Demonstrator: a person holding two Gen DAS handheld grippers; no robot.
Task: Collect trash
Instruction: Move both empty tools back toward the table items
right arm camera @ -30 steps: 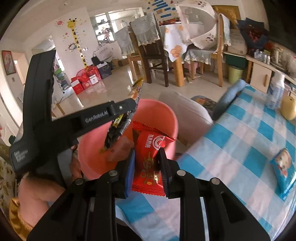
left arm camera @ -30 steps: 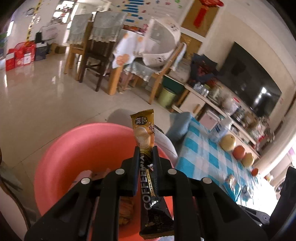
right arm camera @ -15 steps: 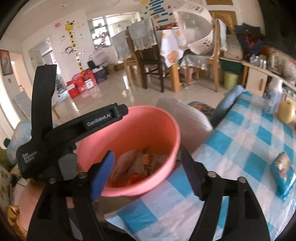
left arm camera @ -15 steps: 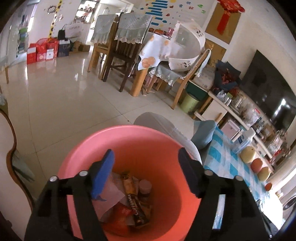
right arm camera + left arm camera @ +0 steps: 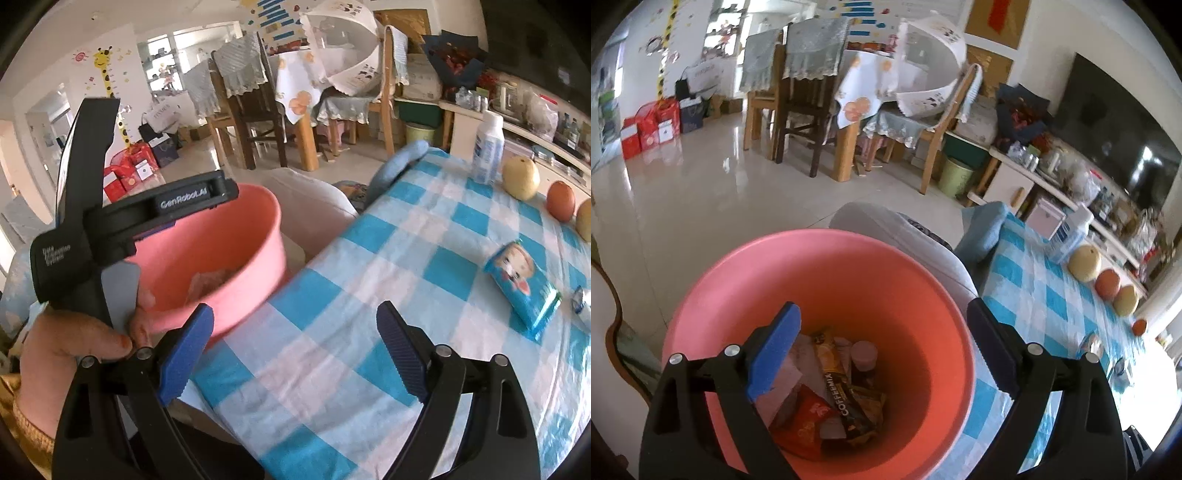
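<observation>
A pink bucket [image 5: 827, 266] stands just off the table's near-left edge and holds several wrappers, among them the coffee mix stick [image 5: 836, 391] and a red packet [image 5: 809, 417]. My left gripper [image 5: 882, 347] hangs over the bucket's mouth, its jaws opening wide with nothing between them. In the right wrist view my right gripper [image 5: 295, 350] is over the checked tablecloth [image 5: 388, 280] beside the bucket [image 5: 236, 273], jaws opening and empty. A blue snack packet [image 5: 521, 284] lies on the cloth at the right. The left gripper's body [image 5: 122, 218] and a hand [image 5: 70, 350] show at left.
A white bottle [image 5: 487, 147], a pear [image 5: 521, 177] and an orange [image 5: 560, 201] stand along the table's far side. A grey cushion [image 5: 905, 236] and a blue cloth [image 5: 982, 229] lie behind the bucket. Dining chairs [image 5: 801, 96] stand further back.
Both grippers opened: the coffee stick dropped from the left and the red packet from the right into the bucket. The right gripper then swung right, over the tablecloth.
</observation>
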